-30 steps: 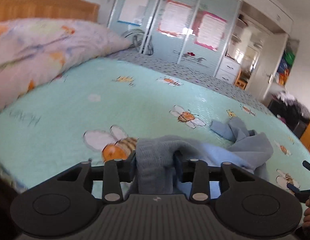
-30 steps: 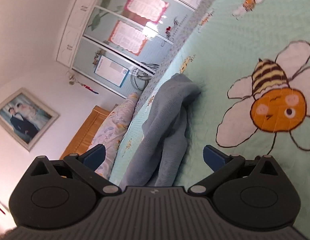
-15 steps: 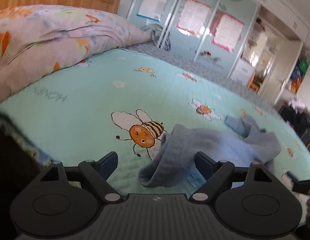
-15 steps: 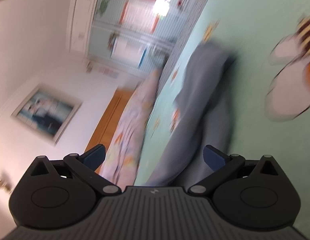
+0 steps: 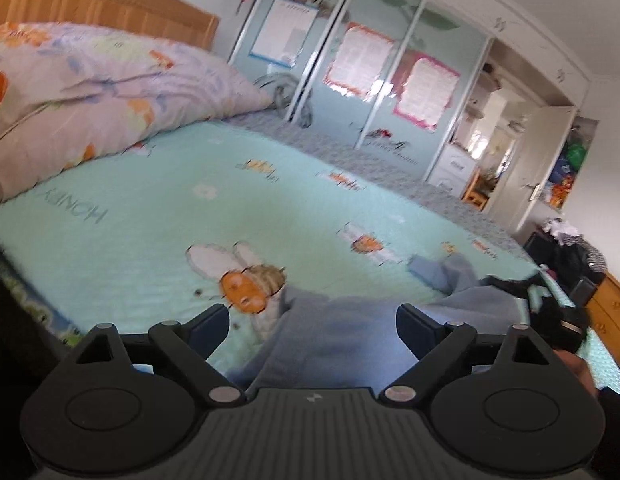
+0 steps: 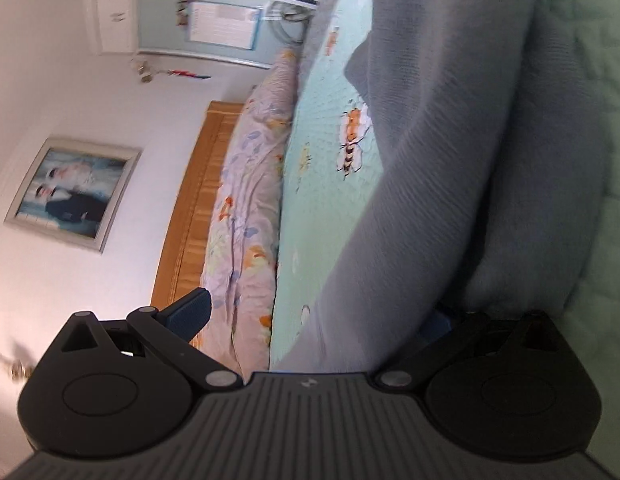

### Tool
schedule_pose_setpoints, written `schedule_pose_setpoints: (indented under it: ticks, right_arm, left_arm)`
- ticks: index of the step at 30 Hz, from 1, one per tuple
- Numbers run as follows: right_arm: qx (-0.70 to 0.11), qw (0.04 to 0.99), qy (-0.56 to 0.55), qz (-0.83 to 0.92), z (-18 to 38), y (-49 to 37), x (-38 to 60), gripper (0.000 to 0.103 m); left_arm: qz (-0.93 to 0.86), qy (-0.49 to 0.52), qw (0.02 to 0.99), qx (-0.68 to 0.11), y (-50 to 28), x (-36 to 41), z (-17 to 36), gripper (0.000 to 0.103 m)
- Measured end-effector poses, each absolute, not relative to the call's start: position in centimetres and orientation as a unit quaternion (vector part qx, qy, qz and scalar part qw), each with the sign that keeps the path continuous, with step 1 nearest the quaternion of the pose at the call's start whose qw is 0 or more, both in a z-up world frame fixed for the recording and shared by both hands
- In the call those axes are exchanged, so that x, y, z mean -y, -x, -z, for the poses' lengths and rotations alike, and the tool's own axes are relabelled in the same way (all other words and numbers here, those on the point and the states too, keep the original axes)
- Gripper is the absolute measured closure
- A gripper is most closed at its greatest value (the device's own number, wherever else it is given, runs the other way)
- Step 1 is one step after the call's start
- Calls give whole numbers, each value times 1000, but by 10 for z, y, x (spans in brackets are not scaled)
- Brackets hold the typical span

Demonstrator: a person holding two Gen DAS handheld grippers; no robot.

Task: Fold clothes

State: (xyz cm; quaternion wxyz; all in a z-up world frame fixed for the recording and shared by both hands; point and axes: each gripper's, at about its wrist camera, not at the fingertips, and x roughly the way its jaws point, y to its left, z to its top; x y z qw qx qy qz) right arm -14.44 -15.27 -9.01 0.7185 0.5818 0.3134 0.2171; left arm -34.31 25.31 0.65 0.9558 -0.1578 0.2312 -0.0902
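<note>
A grey-blue knitted garment [image 5: 341,332] lies crumpled on the mint bee-print bedspread [image 5: 190,208]. My left gripper [image 5: 313,326] hovers just over its near end. Its jaws are opening, and the cloth lies below and between them without either pad pressing on it. In the right wrist view the garment [image 6: 449,160] fills the right half. My right gripper [image 6: 317,314] stands wide, with the cloth running between its fingers and covering the right one. The right gripper [image 5: 541,300] also shows, blurred, at the garment's far right end in the left wrist view.
A floral pillow [image 5: 90,92] leans on the wooden headboard [image 5: 90,0] at the left. A mirrored wardrobe [image 5: 369,72] stands beyond the bed. A dark pile of things [image 5: 569,248] and a wooden cabinet [image 5: 609,312] stand at the right.
My left gripper let go of the garment and its jaws spread; the cloth dropped onto the bed. My right gripper swung in close along the garment, which now fills its view.
</note>
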Motion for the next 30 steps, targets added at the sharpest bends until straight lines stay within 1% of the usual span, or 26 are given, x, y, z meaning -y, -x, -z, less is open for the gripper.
schedule_pose_setpoints:
  ticks: [6,9,11,14,16,17,19,20,21,22,23,24,25,26,29,30]
  right_arm:
    - [-273,707,-607,-238,88,168,160,0]
    - [-263,704,-615,-239,90,173,167,0]
    - [-242,703,-620,-251,87,170,173,0]
    - [-231,701,-616,-276,84,157,173,0]
    - [-267,697,-614,-257,93,142,171,0]
    - [-270,691,-621,-253,97,137,168,0]
    - [-247,691,-621,-276,94,138,165,0]
    - [-234,696,-615,-289,90,141,164,5]
    - [-221,700,-609,-301,85,143,164,17]
    - [-210,705,-602,-311,80,148,166,35]
    - [-200,710,-595,-319,74,152,169,46]
    - [-192,714,-588,-328,69,160,174,64]
    - [-186,713,-586,-337,66,168,178,77]
    - [-180,712,-585,-345,63,176,182,79]
    - [-170,695,-593,-369,65,203,192,80]
    - [-174,699,-588,-368,66,209,194,82]
  left_arm:
    - [124,160,954,-219,340,-246,-17,7]
    - [120,157,952,-232,321,-240,-15,6]
    - [101,155,950,-250,308,-237,-12,6]
    - [92,194,935,-281,294,-240,2,6]
    - [93,228,923,-295,292,-242,10,6]
    - [93,239,919,-298,292,-242,13,6]
    - [97,247,917,-297,296,-240,16,6]
    - [100,247,917,-297,297,-239,17,6]
    - [102,247,917,-297,299,-238,18,6]
    - [103,245,918,-295,299,-236,18,6]
    - [106,246,918,-293,299,-235,18,6]
    - [111,249,918,-287,299,-235,17,6]
    - [120,254,918,-281,299,-236,15,6]
    - [127,258,918,-273,299,-236,13,6]
    - [149,256,922,-251,300,-229,7,6]
    - [160,250,923,-246,300,-224,5,6]
